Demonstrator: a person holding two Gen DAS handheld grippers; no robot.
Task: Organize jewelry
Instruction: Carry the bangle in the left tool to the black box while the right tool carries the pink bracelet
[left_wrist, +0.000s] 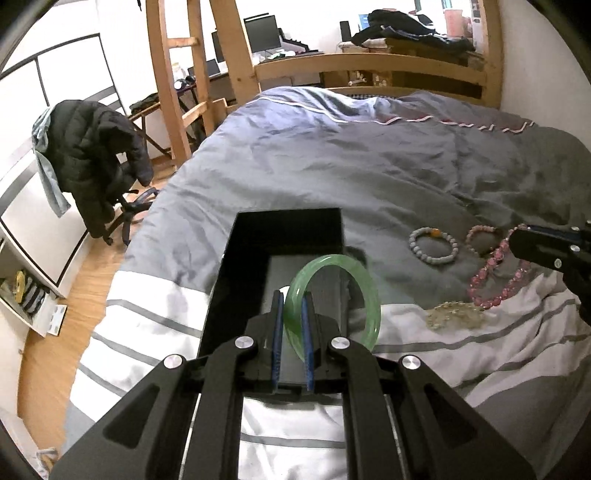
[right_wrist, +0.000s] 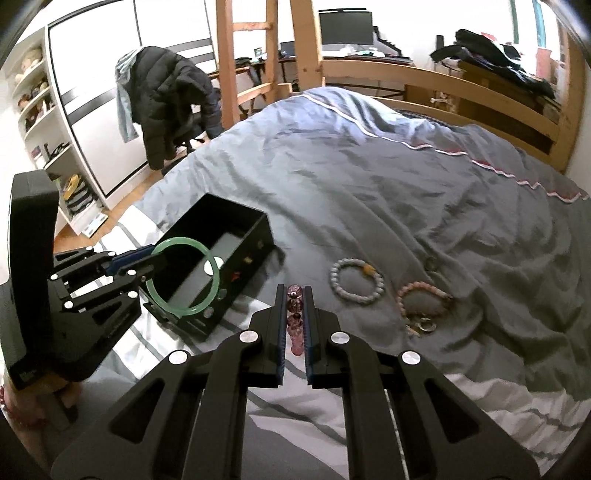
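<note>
Left gripper (left_wrist: 292, 317) clamps green bangle (left_wrist: 364, 284) — above black box (left_wrist: 236, 280).

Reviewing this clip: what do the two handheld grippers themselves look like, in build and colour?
Both the left gripper and right gripper are matte black, with angular linkage arms pinned by round silver bolts and triangular cut-outs. Their narrow fingers carry blue ribbed pads. No cables or sleeves show.

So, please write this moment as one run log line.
left tool: shut on green jade bangle | right tool: shut on pink bead bracelet | black open box: ahead
</note>
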